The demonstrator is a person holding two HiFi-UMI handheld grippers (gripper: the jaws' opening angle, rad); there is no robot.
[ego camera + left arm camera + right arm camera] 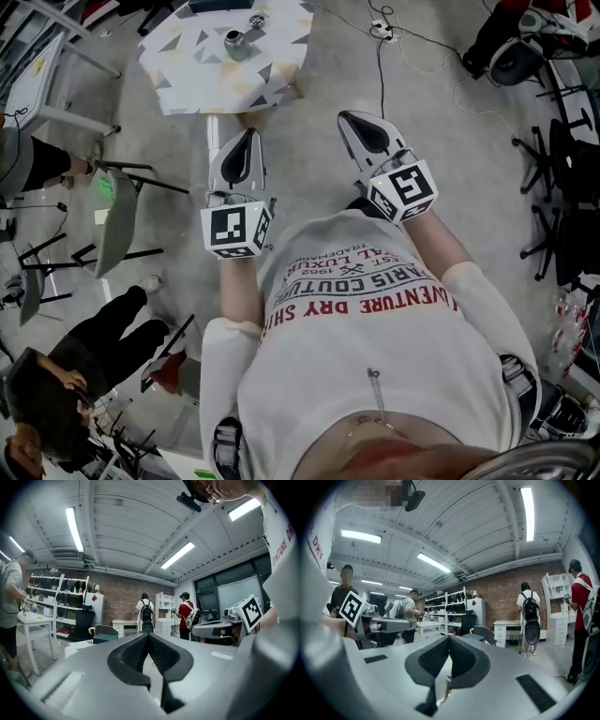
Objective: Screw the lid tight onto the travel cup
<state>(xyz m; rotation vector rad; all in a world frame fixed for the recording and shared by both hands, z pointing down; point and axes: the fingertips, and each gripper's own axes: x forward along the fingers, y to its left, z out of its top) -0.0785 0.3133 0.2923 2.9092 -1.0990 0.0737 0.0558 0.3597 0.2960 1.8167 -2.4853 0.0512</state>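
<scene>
Travel cup [232, 41], with its lid [256, 21] seemingly just beside it, stands on the patterned table [187, 70], well ahead. Left gripper [247, 139] and right gripper [347, 119]: jaws pressed together, empty, level. Risk: arriving unopened, they would likely topple the cup.

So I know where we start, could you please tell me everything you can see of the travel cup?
The cup looks like silvery metal, round, seemingly upright, with its dark mouth open and no lid on. It stands near the far edge of the small triangle-patterned table, with nothing gripping it. A small metallic piece, perhaps the lid, lies close beside it.
</scene>
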